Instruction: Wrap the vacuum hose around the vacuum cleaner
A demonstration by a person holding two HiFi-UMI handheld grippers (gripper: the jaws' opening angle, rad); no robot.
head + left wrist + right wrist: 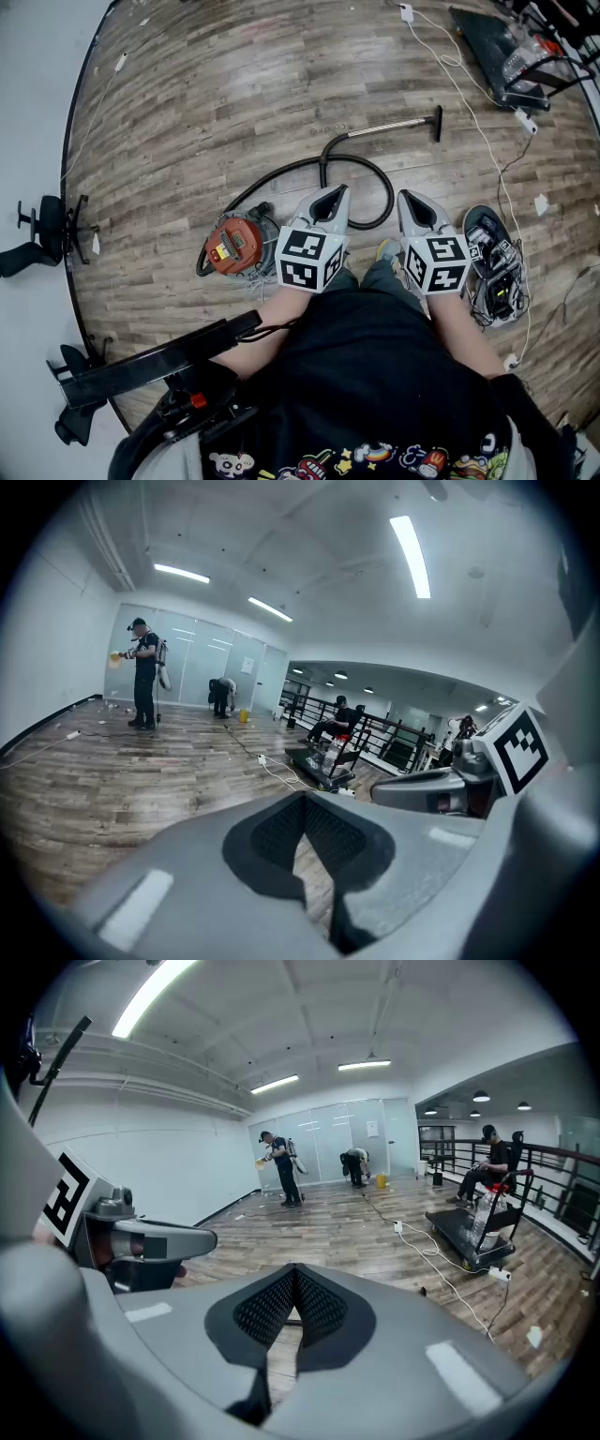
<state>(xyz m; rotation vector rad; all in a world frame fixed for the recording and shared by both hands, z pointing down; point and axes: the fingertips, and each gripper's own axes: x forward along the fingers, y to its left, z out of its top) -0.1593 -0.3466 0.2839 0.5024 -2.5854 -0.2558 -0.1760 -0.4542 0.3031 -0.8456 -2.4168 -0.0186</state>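
Floor: worn wood planks [234, 75] run across a wide, bright room, seen from over the person's knees
Vacuum cleaner: a small orange-topped canister [234, 246] stands on the floor at the left, just ahead of the person's legs
Vacuum hose: black [375, 178]; it leaves the canister and lies in one loose loop out to the right, with none of it wound round the body yet
Left gripper: held up [330, 194] above the near bend of the hose, jaws closed tip to tip with nothing between them
Wand: a metal tube [389, 125] on the hose's far end lies flat beyond the loop, a dark nozzle [438, 123] at its right tip
Right gripper: held up [413, 199] just beside the left one, jaws likewise together and empty
Step in hand: by my reading, the reach before any first grasp
Doing it well: I'd open one pair of jaws and take the hose close to the canister, steady the canister with the other, lay turns snugly from that fixed end outward, and bring the stiff wand in last
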